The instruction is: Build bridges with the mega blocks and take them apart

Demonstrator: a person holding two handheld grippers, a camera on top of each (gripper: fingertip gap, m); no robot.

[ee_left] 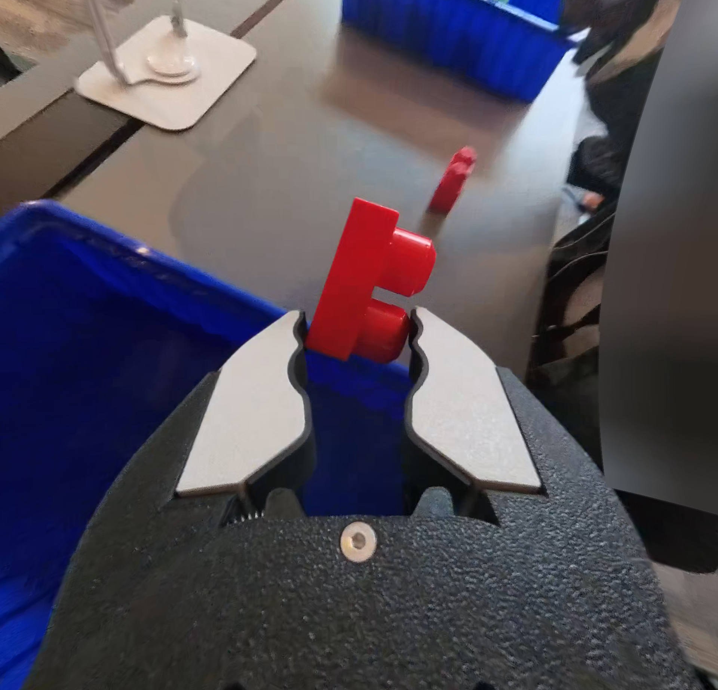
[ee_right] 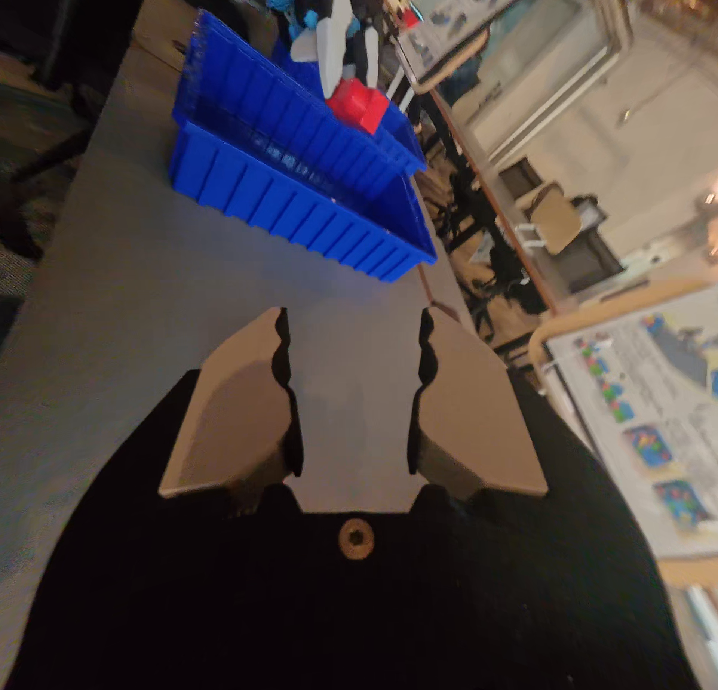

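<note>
Red, hard, glossy mega block (ee_left: 365, 283) sits clamped in my left gripper (ee_left: 355, 331) above the blue bin's rim (ee_left: 155, 256), pinched low across plate and stud, light but slippery; right gripper (ee_right: 353, 333) gapes over bare desk (ee_right: 116, 283).

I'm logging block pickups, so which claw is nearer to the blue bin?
Left. The left claw holds a red block just above the blue bin; the right claw is open over bare table, apart from it.
</note>
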